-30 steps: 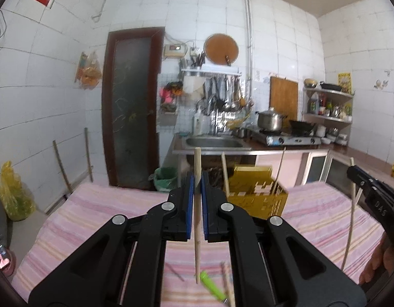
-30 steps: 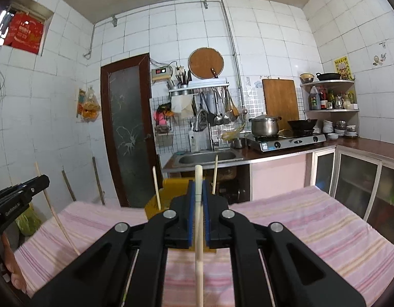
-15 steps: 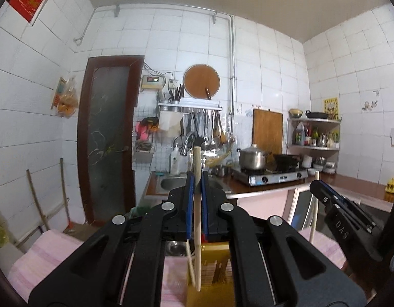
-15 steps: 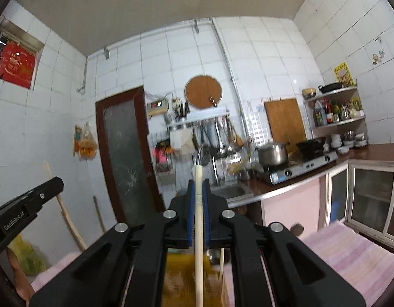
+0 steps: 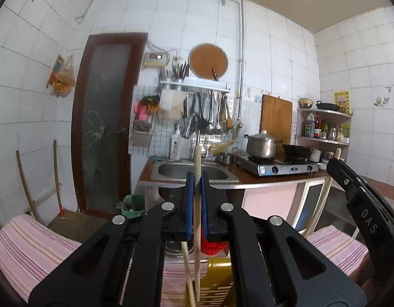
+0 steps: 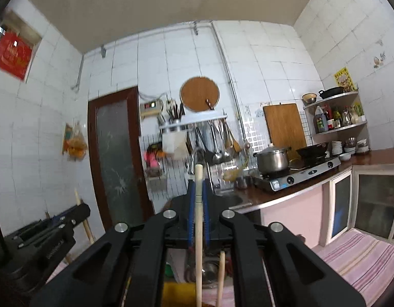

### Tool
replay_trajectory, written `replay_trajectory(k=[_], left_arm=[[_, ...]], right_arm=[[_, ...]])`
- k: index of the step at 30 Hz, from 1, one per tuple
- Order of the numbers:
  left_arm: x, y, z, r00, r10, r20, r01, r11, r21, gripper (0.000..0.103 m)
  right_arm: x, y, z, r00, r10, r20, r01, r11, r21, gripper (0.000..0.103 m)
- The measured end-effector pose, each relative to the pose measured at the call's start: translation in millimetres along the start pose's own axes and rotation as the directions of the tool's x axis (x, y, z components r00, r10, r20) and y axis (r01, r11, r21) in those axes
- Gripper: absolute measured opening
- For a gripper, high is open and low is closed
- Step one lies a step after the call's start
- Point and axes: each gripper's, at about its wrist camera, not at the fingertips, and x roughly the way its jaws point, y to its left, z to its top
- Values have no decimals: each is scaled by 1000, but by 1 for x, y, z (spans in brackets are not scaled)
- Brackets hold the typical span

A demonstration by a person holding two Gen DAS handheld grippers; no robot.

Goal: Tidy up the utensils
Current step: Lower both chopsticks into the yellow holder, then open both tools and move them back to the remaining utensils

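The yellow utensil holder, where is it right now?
In the left wrist view the yellow utensil holder sits at the bottom centre, on the striped cloth, directly below the left gripper's chopstick.

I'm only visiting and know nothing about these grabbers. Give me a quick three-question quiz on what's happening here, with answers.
1. What does the left gripper hold?
2. True or false: the right gripper is empty.
3. What stands just below both grippers: (a) a blue bucket, (b) a yellow holder, (c) a glass jar?

Key
1. A wooden chopstick, held upright between shut jaws.
2. False; it grips its own chopstick.
3. (b), with another chopstick already in it.
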Motion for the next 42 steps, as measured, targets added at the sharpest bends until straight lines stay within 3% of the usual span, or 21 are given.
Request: replay_trajectory(k=[5, 10, 15, 16, 17, 18, 19, 21, 24, 26, 29, 33, 42], left_arm=[[10, 12, -15, 998, -2, -69, 1, 1000, -23, 5], [-1, 28, 1, 997, -10, -76, 3, 996, -87, 6], [-10, 25, 5, 995, 17, -99, -22, 998, -51, 7], [-10, 24, 3, 993, 19, -113, -24, 999, -41, 13], [-10, 22, -2, 990, 22, -142, -25, 999, -22, 19], [-11, 21, -6, 988, 34, -152, -36, 999, -12, 37], [-16, 23, -8, 987, 47, -153, -49, 999, -8, 54], [-29, 25, -14, 985, 68, -159, -68, 998, 1, 67], [-52, 29, -20, 979, 81, -187, -79, 997, 16, 77], [-70, 32, -24, 974, 97, -203, -92, 995, 30, 85], [-96, 35, -33, 968, 112, -226, -105, 993, 47, 95], [-130, 42, -54, 950, 142, -280, -130, 990, 64, 98], [-167, 70, -108, 872, 213, -441, -222, 975, 31, 98]], right_arm=[[3, 6, -14, 995, 2, -98, -9, 998, -64, 6], [-10, 7, -15, 989, -10, -148, -7, 994, -112, 7], [-8, -5, -21, 961, -20, -275, -3, 997, -82, 8], [-8, -7, -23, 952, -24, -305, -1, 996, -84, 19], [-9, -8, -23, 946, -25, -324, -2, 997, -83, 50], [-13, -10, -22, 945, -30, -327, 3, 997, -81, 63], [-18, -11, -22, 947, -36, -319, 10, 997, -82, 70], [-34, -12, -16, 952, -65, -300, 31, 993, -114, 70], [-56, -14, -10, 946, -96, -309, 54, 988, -141, 75], [-74, -16, -9, 940, -125, -317, 81, 985, -150, 83], [-101, -17, -13, 923, -150, -355, 96, 982, -165, 85], [-132, -13, -32, 896, -185, -404, 105, 971, -214, 86], [-166, -15, -81, 812, -184, -554, 124, 982, -145, 86]])
